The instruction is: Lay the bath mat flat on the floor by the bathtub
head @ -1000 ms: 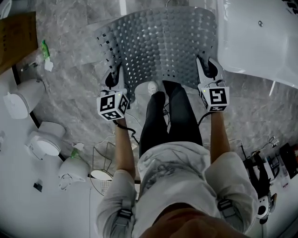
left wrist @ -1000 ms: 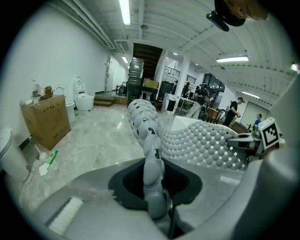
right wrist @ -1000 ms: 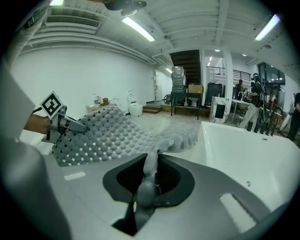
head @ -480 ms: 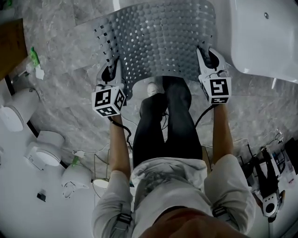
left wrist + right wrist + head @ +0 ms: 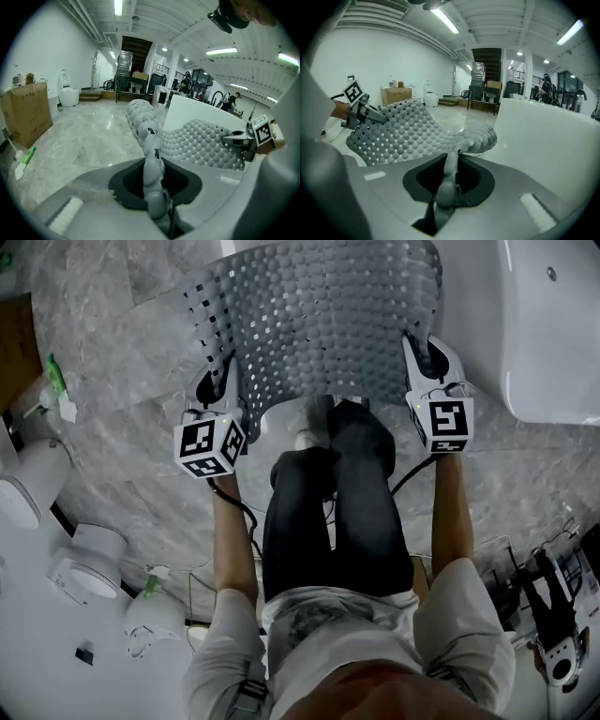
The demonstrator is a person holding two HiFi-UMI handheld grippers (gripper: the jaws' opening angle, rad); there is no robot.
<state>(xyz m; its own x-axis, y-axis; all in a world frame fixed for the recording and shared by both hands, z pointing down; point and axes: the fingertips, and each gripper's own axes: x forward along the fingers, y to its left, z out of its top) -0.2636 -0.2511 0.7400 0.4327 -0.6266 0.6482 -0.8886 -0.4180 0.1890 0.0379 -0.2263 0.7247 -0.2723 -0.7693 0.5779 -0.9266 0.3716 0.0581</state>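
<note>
A grey bobbled bath mat (image 5: 323, 320) with small holes hangs stretched between my two grippers, above the marble floor and in front of the person's legs. My left gripper (image 5: 217, 395) is shut on the mat's near left corner, where the mat's edge (image 5: 149, 154) runs up out of the jaws. My right gripper (image 5: 427, 362) is shut on the near right corner, with the mat's edge (image 5: 451, 164) pinched between its jaws. The white bathtub (image 5: 553, 324) stands at the right, its wall (image 5: 543, 136) close beside the right gripper.
White toilets (image 5: 80, 554) and a spray bottle (image 5: 155, 601) stand at the lower left. A cardboard box (image 5: 14, 334) and a green-handled brush (image 5: 54, 381) lie at the far left. Cables and gear (image 5: 548, 606) sit at the lower right. Grey marble floor (image 5: 122, 427) spreads under the mat.
Both grippers have carried the mat forward and a little up in the view. The bathtub has slid toward the right edge, and the person's legs have stepped forward.
</note>
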